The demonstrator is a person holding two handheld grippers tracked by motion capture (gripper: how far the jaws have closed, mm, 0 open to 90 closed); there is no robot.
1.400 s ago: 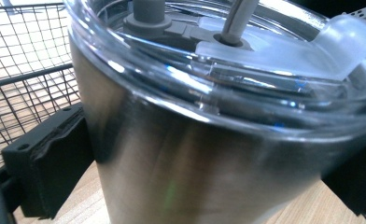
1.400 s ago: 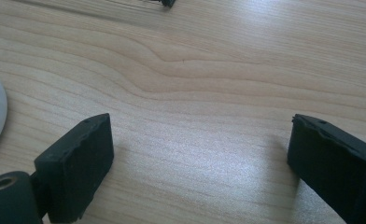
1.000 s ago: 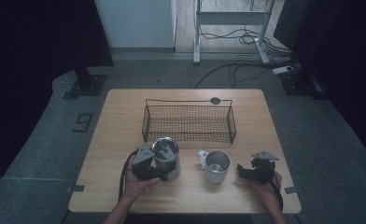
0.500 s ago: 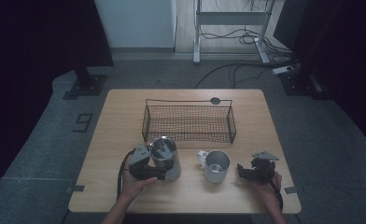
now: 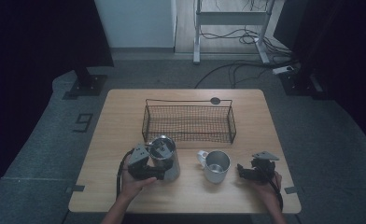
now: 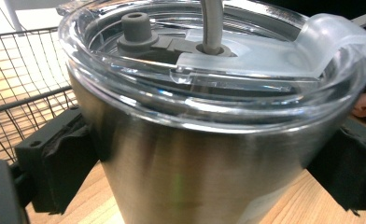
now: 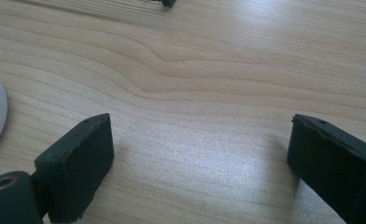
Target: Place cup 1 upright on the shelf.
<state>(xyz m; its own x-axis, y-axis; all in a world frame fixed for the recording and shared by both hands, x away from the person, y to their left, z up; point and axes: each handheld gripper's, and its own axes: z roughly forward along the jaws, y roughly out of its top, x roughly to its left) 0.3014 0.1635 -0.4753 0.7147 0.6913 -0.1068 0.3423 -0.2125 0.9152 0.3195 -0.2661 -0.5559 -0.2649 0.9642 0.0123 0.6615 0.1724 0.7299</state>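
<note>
High view: on the wooden tabletop [image 5: 125, 116], the wire basket [image 5: 189, 122] serves as the landmark. Just in front of its left end stands a steel tumbler [image 5: 164, 157] with a clear lid, and the left hand-held gripper [image 5: 146, 164] clamps it from the left side. In the left gripper view the two black jaws press against both flanks of the tumbler [image 6: 209, 154], with the basket mesh behind. In front of the basket's right half sits a metal mug [image 5: 216, 166], handle toward the tumbler. Further right of the mug, the right hand-held gripper [image 5: 251, 171] rests low over the tabletop, its jaws spread wide with only bare wood between them.
</note>
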